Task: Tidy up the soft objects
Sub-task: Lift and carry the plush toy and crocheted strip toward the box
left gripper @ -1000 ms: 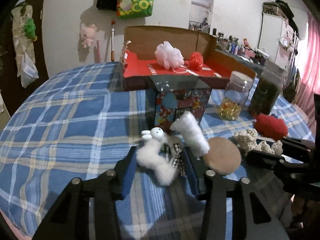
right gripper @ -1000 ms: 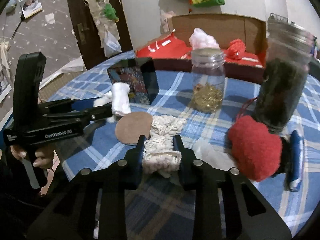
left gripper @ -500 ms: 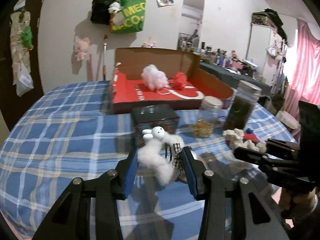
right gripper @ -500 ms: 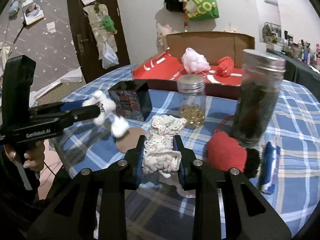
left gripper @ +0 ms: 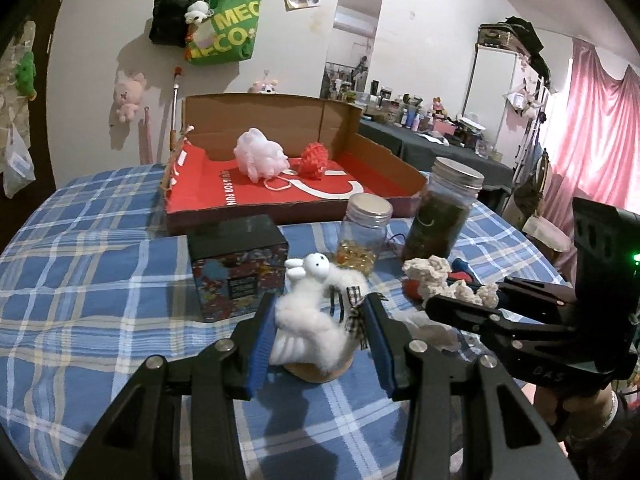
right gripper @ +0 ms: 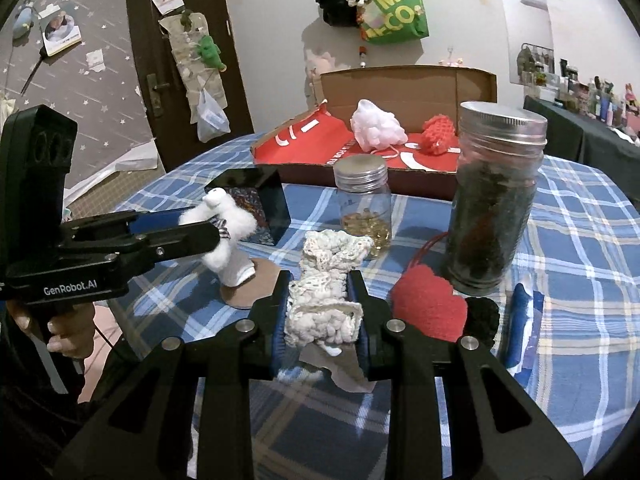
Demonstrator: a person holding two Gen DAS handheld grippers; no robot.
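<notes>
With your left gripper (left gripper: pixel 320 332) clamped on the white plush toy (left gripper: pixel 316 312) and your right gripper (right gripper: pixel 322 316) on the cream crochet piece (right gripper: pixel 324 280), carry both over the jars into the cardboard box (left gripper: pixel 280 184) beyond, releasing beside the pink puff (left gripper: pixel 258 158).

On the checked surface (left gripper: pixel 92 264) before me stand a dark printed box (left gripper: pixel 238 266), a small jar (right gripper: pixel 363 200) of golden bits and a tall dark jar (right gripper: pixel 496 204). A green bag (left gripper: pixel 224 24) hangs on the wall beyond.

2 jars (right gripper: pixel 496 200), 1 box (left gripper: pixel 280 184), 6 soft toys (left gripper: pixel 316 312).
</notes>
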